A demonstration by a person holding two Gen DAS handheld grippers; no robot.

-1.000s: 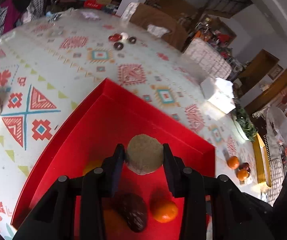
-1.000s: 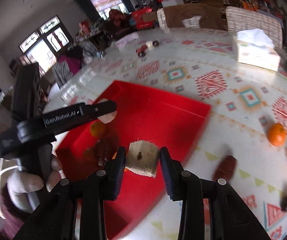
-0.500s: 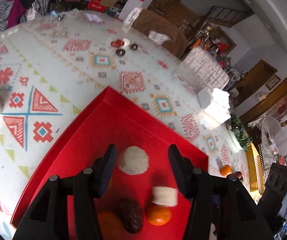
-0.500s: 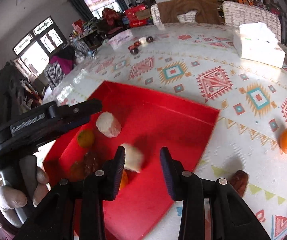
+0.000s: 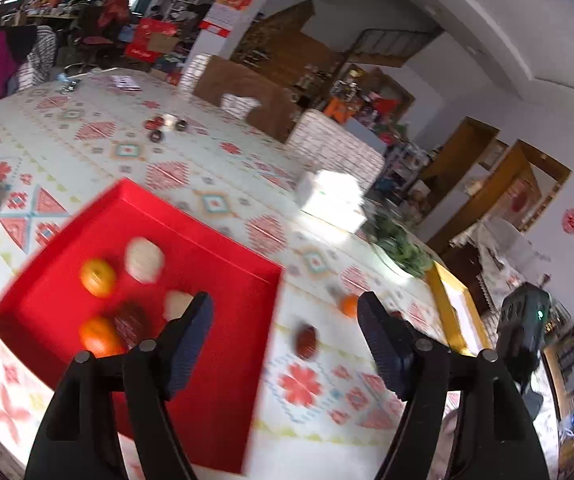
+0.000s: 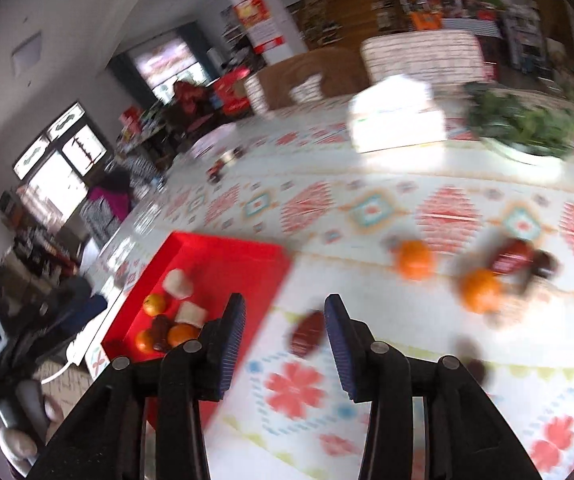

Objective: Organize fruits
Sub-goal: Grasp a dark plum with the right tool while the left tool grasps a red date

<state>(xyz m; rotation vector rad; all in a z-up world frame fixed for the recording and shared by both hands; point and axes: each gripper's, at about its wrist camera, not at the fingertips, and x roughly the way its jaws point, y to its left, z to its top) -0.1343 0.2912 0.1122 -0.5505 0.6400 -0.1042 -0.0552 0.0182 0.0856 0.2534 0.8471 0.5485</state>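
Red tray (image 5: pixel 215 240) at left holds oranges, two pale fruits (image 5: pixel 145 259) and a dark one. Left gripper (image 5: pixel 285 330) spread wide, empty, over the tray's right edge. Dark red fruit (image 6: pixel 307 334) lies on the patterned tablecloth (image 6: pixel 367 208) beyond the parted, empty right gripper (image 6: pixel 283 334). Loose oranges (image 6: pixel 414 260) farther right.

Left gripper (image 5: pixel 285 318), right gripper (image 6: pixel 284 322): both agape, empty.

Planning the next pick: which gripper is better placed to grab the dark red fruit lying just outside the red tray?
Right, probably. The right gripper is open with the dark red fruit almost between its fingers. The left gripper, also open, frames it farther ahead.
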